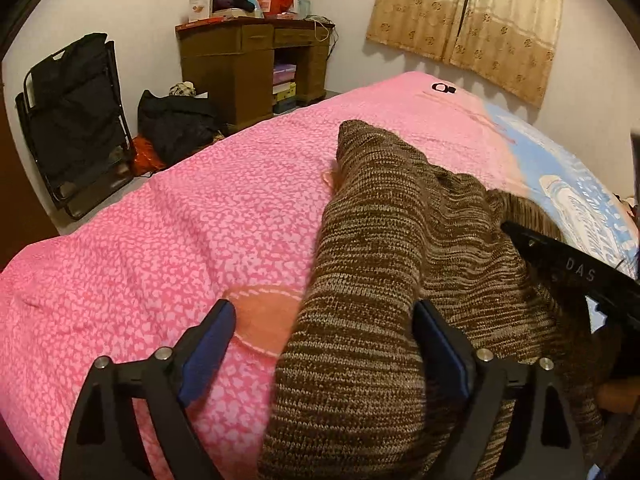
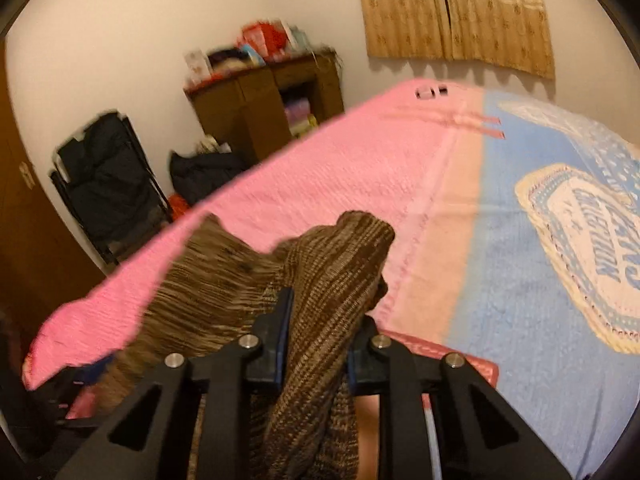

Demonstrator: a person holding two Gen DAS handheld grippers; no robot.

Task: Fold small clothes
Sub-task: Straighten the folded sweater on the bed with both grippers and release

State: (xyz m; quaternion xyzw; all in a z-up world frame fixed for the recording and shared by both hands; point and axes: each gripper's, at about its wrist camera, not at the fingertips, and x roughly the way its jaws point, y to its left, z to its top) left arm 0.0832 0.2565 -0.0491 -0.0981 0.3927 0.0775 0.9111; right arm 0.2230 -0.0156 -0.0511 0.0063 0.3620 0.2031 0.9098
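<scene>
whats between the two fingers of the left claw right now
In the left wrist view, the open left claw straddles part of the brown knit garment and a strip of pink blanket; neither pad presses on the knit.

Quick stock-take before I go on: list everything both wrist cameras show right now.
knit garment: one, brown marl, on the bed, part bunched between the right fingers
bed cover: one, pink with a blue printed half, over the bed
wooden desk: one, brown, by the far wall, cluttered on top
curtain: one pair, beige, on the far wall
folding chair: one, black, folded against the wall at left
dark bag: one, black, on the floor beside the desk
left gripper: fingers wide apart, garment lying between them unpressed
right gripper: fingers closed on the garment
</scene>
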